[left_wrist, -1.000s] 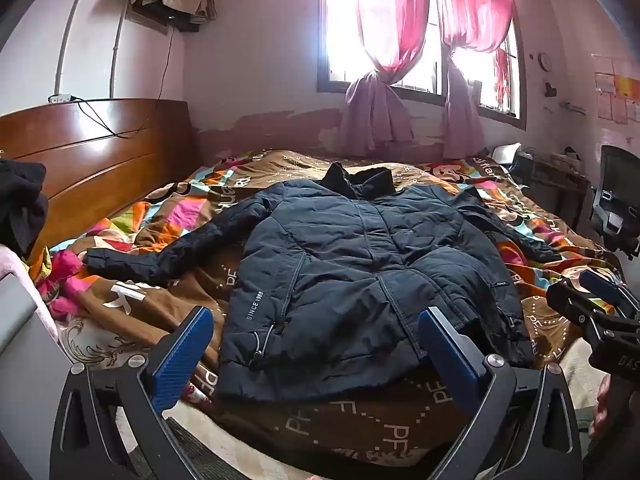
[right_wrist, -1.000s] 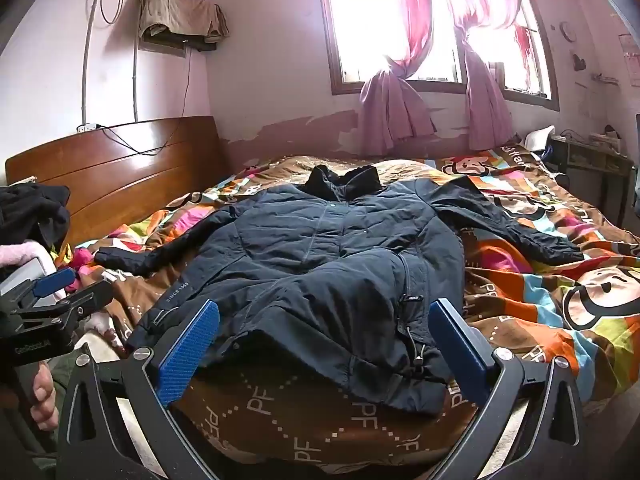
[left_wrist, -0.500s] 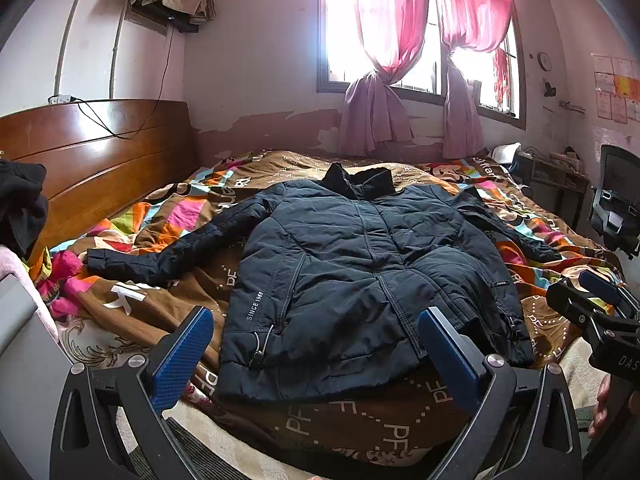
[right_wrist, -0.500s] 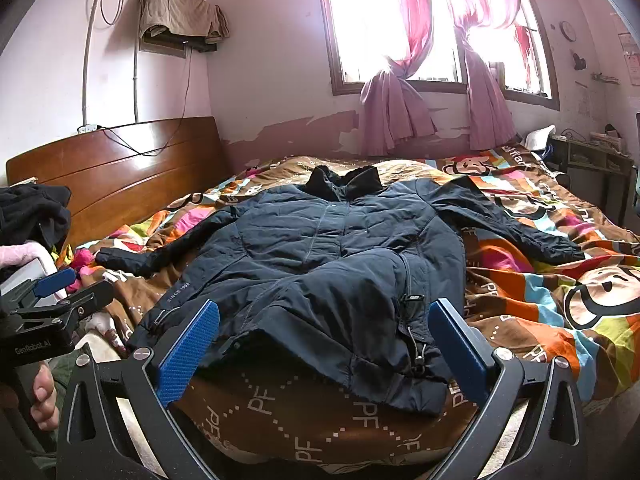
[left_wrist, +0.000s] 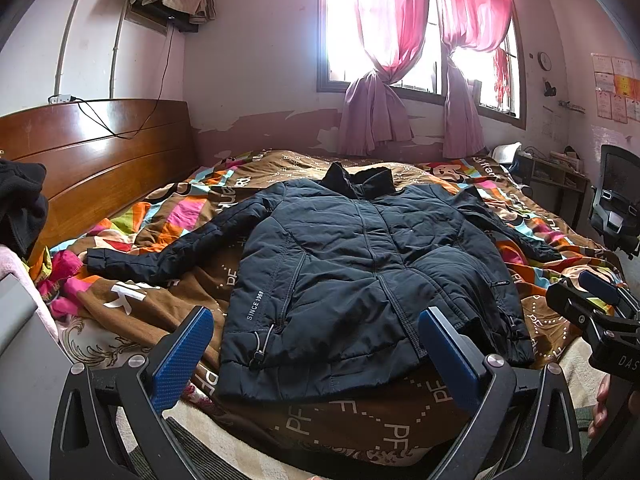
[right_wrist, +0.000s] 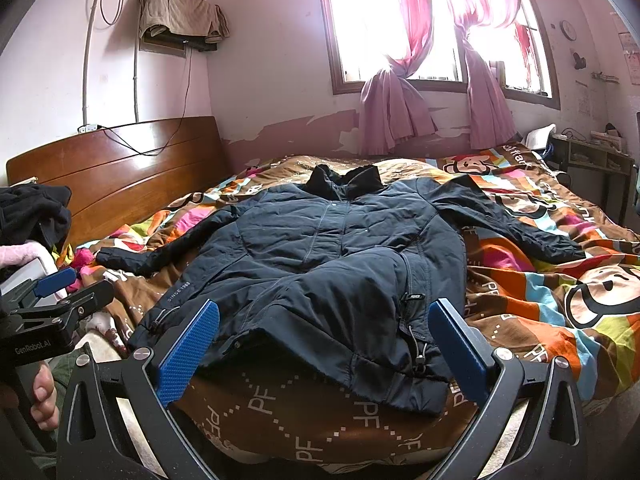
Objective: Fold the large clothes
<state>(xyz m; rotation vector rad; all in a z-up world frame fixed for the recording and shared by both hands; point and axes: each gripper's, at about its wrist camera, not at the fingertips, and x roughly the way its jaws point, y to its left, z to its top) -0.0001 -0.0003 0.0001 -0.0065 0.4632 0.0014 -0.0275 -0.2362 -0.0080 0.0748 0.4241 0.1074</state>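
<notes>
A dark navy padded jacket lies front up and spread flat on the bed, collar toward the window, both sleeves stretched out to the sides. It also shows in the right wrist view. My left gripper is open and empty, held just short of the jacket's hem. My right gripper is open and empty, also just short of the hem, over its right part. Each gripper shows at the edge of the other's view, the right gripper and the left gripper.
The bed has a colourful cartoon-print quilt and a wooden headboard on the left. Dark clothes are piled at the left edge. A desk and a black chair stand on the right. Pink curtains hang at the window.
</notes>
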